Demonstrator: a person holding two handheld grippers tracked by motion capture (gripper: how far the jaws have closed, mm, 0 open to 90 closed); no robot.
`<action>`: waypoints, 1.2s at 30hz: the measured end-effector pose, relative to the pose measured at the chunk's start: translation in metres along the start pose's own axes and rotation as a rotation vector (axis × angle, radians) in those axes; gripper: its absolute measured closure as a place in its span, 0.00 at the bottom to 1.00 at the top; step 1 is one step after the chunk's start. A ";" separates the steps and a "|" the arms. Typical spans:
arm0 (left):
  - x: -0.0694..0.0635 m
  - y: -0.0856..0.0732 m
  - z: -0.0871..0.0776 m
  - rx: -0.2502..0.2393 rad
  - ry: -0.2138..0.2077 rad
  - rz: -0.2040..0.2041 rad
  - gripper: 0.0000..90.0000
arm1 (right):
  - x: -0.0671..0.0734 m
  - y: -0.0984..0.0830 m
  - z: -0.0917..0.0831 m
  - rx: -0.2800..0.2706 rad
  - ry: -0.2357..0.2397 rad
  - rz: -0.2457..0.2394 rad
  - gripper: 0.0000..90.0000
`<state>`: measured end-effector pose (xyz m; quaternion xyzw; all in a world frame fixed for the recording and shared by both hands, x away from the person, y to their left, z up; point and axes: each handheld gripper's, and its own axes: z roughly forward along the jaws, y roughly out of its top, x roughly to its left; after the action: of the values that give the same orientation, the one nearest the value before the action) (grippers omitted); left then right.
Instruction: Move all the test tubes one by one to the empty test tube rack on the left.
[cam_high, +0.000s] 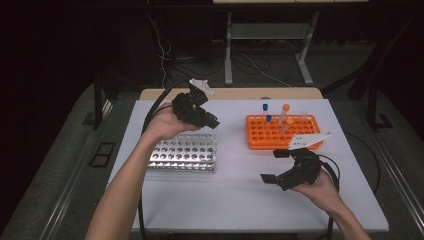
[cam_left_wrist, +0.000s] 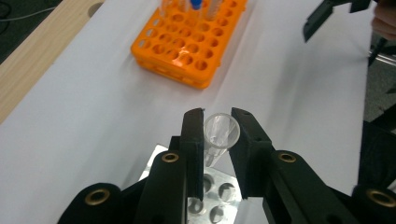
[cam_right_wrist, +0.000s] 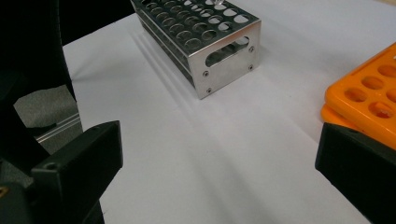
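Note:
My left gripper (cam_high: 212, 121) hangs over the far right corner of a steel tube rack (cam_high: 185, 152). In the left gripper view the left gripper (cam_left_wrist: 217, 115) is shut on a clear uncapped tube (cam_left_wrist: 215, 140), held upright with its tip just above the steel rack's holes (cam_left_wrist: 219, 196). An orange tube rack (cam_high: 280, 132) stands at the right with a blue-capped tube (cam_high: 265, 107) and an orange-capped tube (cam_high: 285, 107) in its back rows. My right gripper (cam_high: 274, 166) is open in front of the orange rack, nothing between its jaws (cam_right_wrist: 219, 163).
Both racks stand on a white sheet (cam_high: 240, 195) that covers a wooden table. Bare sheet lies between the steel rack (cam_right_wrist: 219, 51) and the orange rack (cam_right_wrist: 369, 93). Each gripper trails a black cable toward the table's edges.

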<state>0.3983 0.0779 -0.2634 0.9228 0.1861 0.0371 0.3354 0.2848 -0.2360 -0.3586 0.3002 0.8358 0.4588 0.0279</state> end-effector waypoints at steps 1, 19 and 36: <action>0.002 0.000 0.001 0.000 0.004 -0.009 0.83 | -0.001 -0.001 0.000 0.000 -0.001 0.000 0.00; 0.035 -0.008 0.030 0.044 0.046 -0.061 0.83 | -0.007 -0.014 -0.004 -0.018 -0.001 0.027 0.00; 0.040 -0.028 0.052 0.062 0.017 -0.096 0.83 | -0.011 -0.019 -0.014 -0.047 -0.021 0.044 0.00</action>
<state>0.4367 0.0807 -0.3236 0.9224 0.2341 0.0228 0.3064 0.2805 -0.2600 -0.3685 0.3227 0.8177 0.4755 0.0336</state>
